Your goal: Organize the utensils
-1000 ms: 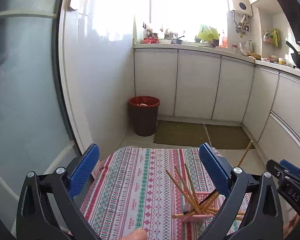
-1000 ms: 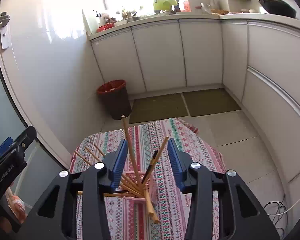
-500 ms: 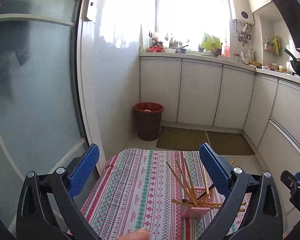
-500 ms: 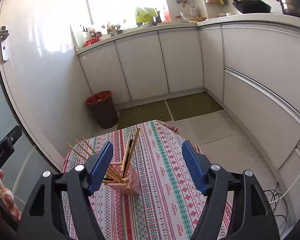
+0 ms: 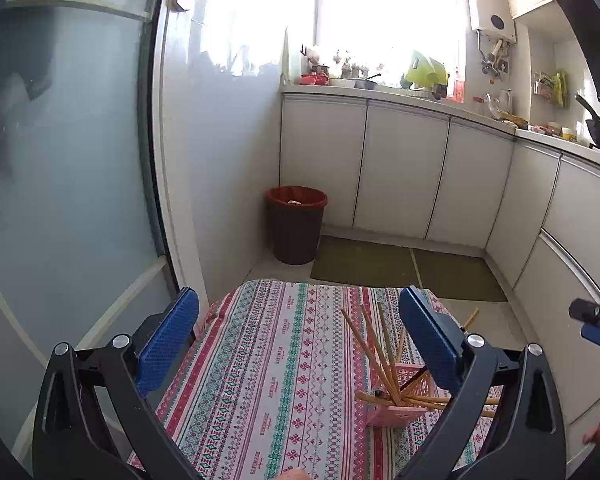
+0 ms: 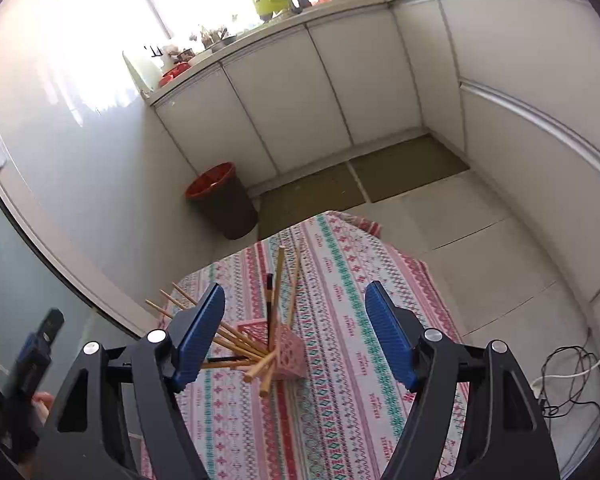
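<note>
Both our grippers stand spread and empty above the small table with the red, green and white patterned cloth.

Our right gripper has just been opening; nothing is between its blue ribbed pads, and the cloth shows through the gap. Our left gripper is spread wide too, pinching nothing. The pink perforated plastic holder stands on the cloth, just right of the right gripper's left pad, with the wooden chopsticks and one black stick in it, leaning in several directions. A dark waste bin with a red liner stands on the floor by the white cabinets.
</note>
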`<state>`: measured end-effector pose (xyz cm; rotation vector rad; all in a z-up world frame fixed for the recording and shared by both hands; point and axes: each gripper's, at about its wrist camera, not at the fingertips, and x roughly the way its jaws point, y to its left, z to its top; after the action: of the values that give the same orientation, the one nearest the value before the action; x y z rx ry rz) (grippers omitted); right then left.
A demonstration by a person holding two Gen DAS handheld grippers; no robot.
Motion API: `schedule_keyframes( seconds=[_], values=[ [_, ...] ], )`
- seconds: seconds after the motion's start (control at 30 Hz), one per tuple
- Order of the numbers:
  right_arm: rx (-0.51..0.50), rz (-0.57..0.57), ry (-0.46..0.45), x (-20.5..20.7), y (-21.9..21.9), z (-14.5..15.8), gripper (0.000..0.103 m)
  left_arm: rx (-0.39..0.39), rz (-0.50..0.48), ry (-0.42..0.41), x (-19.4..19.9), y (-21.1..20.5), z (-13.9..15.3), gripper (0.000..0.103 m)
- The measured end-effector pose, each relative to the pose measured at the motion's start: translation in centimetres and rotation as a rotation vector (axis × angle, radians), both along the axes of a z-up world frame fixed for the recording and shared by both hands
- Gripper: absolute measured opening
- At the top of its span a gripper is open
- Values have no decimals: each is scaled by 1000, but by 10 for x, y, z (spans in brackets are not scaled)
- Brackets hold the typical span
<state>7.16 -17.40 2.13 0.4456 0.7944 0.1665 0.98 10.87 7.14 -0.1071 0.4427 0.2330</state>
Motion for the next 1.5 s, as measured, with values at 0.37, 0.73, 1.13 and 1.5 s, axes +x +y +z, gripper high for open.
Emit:
schedule_keyframes(
  seconds=[0.37,0.73,1.13,1.5],
  values=[
    [127,187,557,267,4,-188,54,-107,90,31,26,45,-27,96],
    [-90,393,626,364,103,-251,49,-52,94,141,66,43,-65,96],
    [-24,154,414,352,36,-241,6,-61,99,165,66,46,-69,96],
    [25,27,-97,220,-35,-42,6,-112,61,115,36,34,-45,96]
  ],
)
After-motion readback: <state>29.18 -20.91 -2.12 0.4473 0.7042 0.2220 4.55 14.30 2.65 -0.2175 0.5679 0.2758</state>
